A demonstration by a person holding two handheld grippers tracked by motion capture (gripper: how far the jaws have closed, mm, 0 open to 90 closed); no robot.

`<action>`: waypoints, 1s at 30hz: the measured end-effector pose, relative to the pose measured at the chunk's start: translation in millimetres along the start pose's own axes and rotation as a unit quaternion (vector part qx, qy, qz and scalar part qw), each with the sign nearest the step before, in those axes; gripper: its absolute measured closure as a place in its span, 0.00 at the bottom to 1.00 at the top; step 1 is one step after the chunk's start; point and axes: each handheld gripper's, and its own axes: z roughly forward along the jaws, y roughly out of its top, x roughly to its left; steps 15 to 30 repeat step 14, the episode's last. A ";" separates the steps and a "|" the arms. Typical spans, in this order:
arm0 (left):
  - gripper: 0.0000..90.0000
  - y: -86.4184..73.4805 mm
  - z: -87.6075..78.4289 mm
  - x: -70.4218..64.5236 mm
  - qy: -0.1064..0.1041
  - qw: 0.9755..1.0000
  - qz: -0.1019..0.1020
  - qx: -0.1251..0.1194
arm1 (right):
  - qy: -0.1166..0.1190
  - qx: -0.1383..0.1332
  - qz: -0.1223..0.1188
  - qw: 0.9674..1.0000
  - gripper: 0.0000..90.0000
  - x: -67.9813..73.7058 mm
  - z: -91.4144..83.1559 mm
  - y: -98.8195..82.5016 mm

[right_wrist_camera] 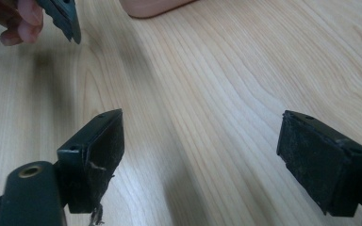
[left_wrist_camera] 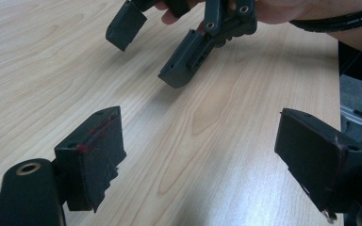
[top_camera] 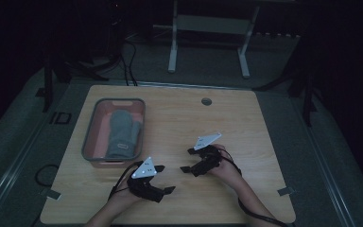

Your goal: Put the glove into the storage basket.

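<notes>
One table (top_camera: 246, 127) holds one tray (top_camera: 90, 137) with one grey mitten (top_camera: 123, 132), plus two grippers, left gripper (top_camera: 168, 182) and right gripper (top_camera: 187, 161).

High cam above table (top_camera: 246, 118); tongs cams low, close (shared: bare wood btwn hands).

We're looking down on a pale wooden tabletop (top_camera: 246, 123) with a round grommet hole (top_camera: 206, 101) near its far edge; over on the left sits a pink tray (top_camera: 90, 137) with a grey mitten (top_camera: 122, 133) lying inside, and beyond, a white frame (top_camera: 208, 28) on the floor
</notes>
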 end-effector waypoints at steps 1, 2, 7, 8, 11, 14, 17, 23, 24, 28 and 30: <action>0.19 0.0 1.1 -0.5 -0.003 1.000 -0.001 0.001 | -0.002 0.000 0.000 1.000 0.17 -0.5 -0.4 -1.5; 0.18 -0.1 1.9 -1.0 -0.004 1.000 0.000 0.001 | -0.006 0.000 -0.002 1.000 0.17 -1.1 -1.0 -3.6; 0.18 -0.6 4.1 -1.9 -0.008 1.000 -0.002 0.006 | -0.009 0.004 -0.004 1.000 0.18 -2.2 -2.6 -11.9; 0.18 -1.2 4.9 -1.5 -0.010 1.000 -0.006 0.008 | -0.010 0.002 -0.004 1.000 0.18 -2.8 -3.1 -14.3; 0.18 -2.0 5.6 -1.3 -0.011 1.000 -0.007 0.009 | -0.010 0.002 -0.001 1.000 0.18 -4.4 -3.8 -19.4; 0.19 -3.0 5.7 -1.6 -0.014 1.000 -0.008 0.010 | -0.003 0.006 0.006 1.000 0.18 -6.0 -3.2 -22.5; 0.19 -3.0 5.7 -1.6 -0.014 1.000 -0.008 0.010 | -0.003 0.006 0.006 1.000 0.18 -6.0 -3.2 -22.5; 0.19 -3.0 5.7 -1.6 -0.014 1.000 -0.008 0.010 | -0.003 0.006 0.006 1.000 0.18 -6.0 -3.2 -22.5; 0.19 -3.0 5.7 -1.6 -0.014 1.000 -0.008 0.010 | -0.003 0.006 0.006 1.000 0.18 -6.0 -3.2 -22.5; 0.19 -3.0 5.7 -1.6 -0.014 1.000 -0.008 0.010 | -0.003 0.006 0.006 1.000 0.18 -6.0 -3.2 -22.5; 0.19 -3.0 5.7 -1.6 -0.014 1.000 -0.008 0.010 | -0.003 0.006 0.006 1.000 0.18 -6.0 -3.2 -22.5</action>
